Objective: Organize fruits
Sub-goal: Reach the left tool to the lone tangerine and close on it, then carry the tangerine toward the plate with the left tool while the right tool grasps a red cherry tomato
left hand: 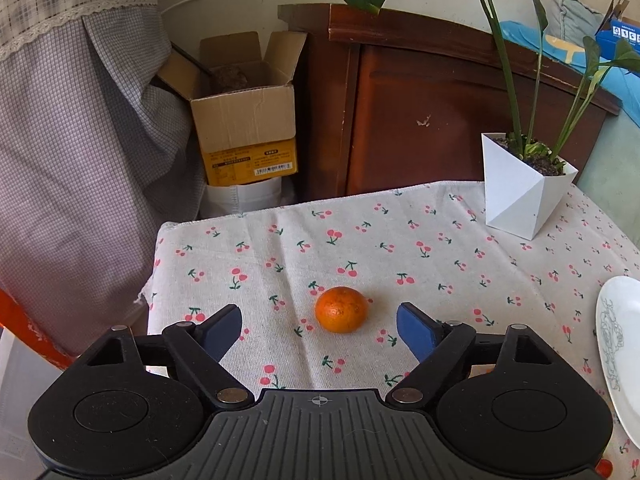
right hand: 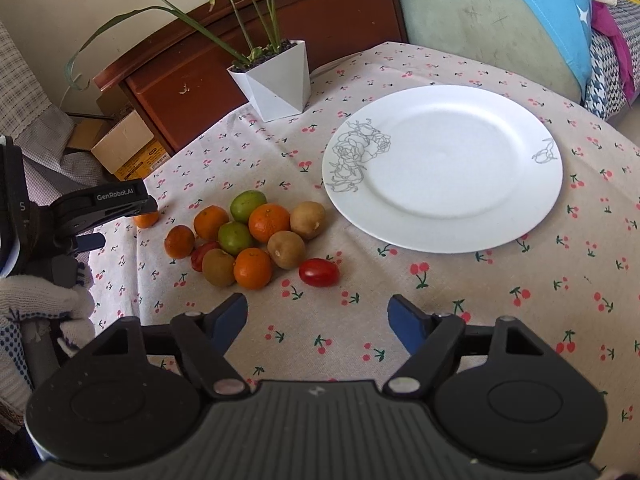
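Cherry-print cloth (right hand: 500, 300) covers the worktop, and we're looking down along both tools at once. Nearest in the right wrist view, the right gripper (right hand: 318, 322) hangs over bare cloth, jaws spread apart with nothing between them. Just beyond its tips lies a red cherry tomato (right hand: 319, 272), and past that to the left sits the fruit pile (right hand: 256, 236): oranges, two green fruits, brown kiwis and a second small red one tucked in, all bunched and touching. Right of the pile, a white plate (right hand: 442, 168) with grey rose line-work lies flat, nothing on it. At the left edge of that view a gloved hand (right hand: 48, 304) grips the other tool. Over in the left wrist view, the left gripper (left hand: 320, 330) stands with jaws wide and blue pads clear of everything; a lone orange (left hand: 341, 309) rests on the cloth just ahead, lined up with the gap between the tips but untouched, well apart from the pile. Further back, a white faceted planter (left hand: 524, 196) with tall green leaves stands near the worktop's far edge. Beyond the edge, a dark wooden cabinet (left hand: 440, 120), an open cardboard box (left hand: 244, 120) and a checked curtain (left hand: 80, 140) at the left.
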Demonstrator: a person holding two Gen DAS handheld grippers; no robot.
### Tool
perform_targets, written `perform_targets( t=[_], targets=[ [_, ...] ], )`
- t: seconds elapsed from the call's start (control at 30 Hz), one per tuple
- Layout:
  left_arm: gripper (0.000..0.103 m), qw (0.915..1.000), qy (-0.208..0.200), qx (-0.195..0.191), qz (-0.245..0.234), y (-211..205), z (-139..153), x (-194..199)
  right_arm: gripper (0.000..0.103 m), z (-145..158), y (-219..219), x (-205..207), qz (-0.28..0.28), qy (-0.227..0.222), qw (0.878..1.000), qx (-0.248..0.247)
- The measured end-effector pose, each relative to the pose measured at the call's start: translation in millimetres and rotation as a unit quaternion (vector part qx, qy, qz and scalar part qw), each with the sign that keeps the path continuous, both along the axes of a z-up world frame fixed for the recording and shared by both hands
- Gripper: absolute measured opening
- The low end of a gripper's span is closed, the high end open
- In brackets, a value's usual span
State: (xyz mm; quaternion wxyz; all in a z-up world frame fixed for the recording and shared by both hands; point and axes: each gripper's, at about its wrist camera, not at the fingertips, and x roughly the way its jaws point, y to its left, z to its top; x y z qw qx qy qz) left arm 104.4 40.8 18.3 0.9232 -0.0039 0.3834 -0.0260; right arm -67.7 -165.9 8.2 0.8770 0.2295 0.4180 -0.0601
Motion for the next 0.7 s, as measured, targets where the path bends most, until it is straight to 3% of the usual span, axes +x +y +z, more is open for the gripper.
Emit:
perform_targets(
  t=[0.47, 0.7],
  targets=[
    [0.029, 0.9993, -0.004, -0.015, -0.034, -3.3, -14.5, 8.1, 0.076, -8.9, -8.0, -1.1, -0.006, 0.003, 1.000, 0.007],
    [0.029, 0.9986, -0.001, -0.035, -0.040, -3.3, -8.8, -10.1, 0.068, -11.0, -11.0, -4.2, 0.000, -0.013, 1.000, 0.007]
  ],
)
